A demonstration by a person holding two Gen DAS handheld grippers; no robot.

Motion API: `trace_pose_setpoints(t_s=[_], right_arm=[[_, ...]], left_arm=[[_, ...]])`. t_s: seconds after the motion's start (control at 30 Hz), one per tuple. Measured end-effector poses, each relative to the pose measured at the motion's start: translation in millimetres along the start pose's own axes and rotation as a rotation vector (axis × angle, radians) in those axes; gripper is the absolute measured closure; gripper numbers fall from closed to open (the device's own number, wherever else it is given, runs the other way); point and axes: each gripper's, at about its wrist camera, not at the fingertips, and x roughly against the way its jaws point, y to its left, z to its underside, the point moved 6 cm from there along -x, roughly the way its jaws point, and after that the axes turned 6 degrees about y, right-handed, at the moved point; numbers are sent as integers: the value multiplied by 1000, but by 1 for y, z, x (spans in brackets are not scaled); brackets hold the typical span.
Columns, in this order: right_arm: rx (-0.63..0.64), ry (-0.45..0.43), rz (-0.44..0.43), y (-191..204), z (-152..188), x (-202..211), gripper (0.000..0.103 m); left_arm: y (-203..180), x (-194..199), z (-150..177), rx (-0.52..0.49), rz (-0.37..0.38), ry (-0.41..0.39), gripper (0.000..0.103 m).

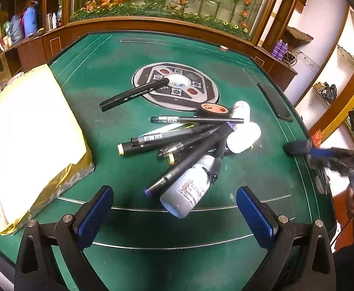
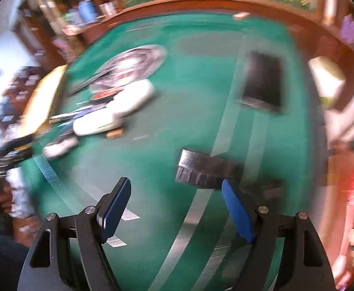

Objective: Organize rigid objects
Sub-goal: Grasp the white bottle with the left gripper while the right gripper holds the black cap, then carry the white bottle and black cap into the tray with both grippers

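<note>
A pile of pens and markers [image 1: 177, 143] lies mid-table with three white bottles: one nearest me [image 1: 189, 191], two at the pile's right [image 1: 243, 137]. A roll of black tape [image 1: 213, 110] lies behind them. A black marker [image 1: 133, 93] lies apart on the round centre panel [image 1: 201, 97]. My left gripper [image 1: 174, 208] is open and empty, just short of the near bottle. My right gripper [image 2: 175, 208] is open and empty; its view is blurred. It also shows at the right table edge in the left wrist view [image 1: 298, 146].
A gold-wrapped box with a white top [image 1: 31, 140] stands at the table's left. A black phone [image 1: 275, 103] lies at the right. A dark ribbed object [image 2: 201, 169] lies just ahead of the right gripper. A wooden cabinet runs behind the green table [image 1: 104, 60].
</note>
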Motion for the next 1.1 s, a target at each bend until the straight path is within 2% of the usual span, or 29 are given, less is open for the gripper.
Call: trace_pose_setpoints(t_s=[0.03,0.13,0.17,0.27,0.33,0.43,0.5,0.57,0.6,0.83,0.9,0.97,1.1], right_arm=[[20,29,-77,14,3,-3,25],[-1,-19,-125,21,2,11,25],[-40,-40,-125,11,-1,16,25],[-57,-47,-31,-7,-2,19,25],[-80,-35,-52,-8,2,17,25],[-106,-50,-51,-4,4,16,25],[-127,-69,-61,-4,4,20,25],[-134,-79,-48,-3,5,23,25],[-134,-80,-42,-4,5,24,25],[-139,-72,-9,-10,10,26,25],[-122,-55,2,-6,10,23,25],[-96,-39,18,-1,10,18,25],[-66,-6,48,5,6,3,25]], left_arm=[[-2,0,0,-12,9,2,1],[-9,0,1,-46,30,3,1],[-11,0,1,-61,42,8,1],[-21,-6,1,-109,72,26,1],[-27,-11,0,-147,99,39,2],[-32,-21,-4,-195,108,72,22],[-30,-29,-7,-216,100,102,42],[-32,-35,-9,-248,116,129,57],[-32,-39,-10,-264,108,145,59],[-37,-65,-4,-324,66,209,60],[-43,-67,-2,-333,31,189,62],[-41,-67,-2,-295,11,179,67],[-40,-60,7,-192,72,168,67]])
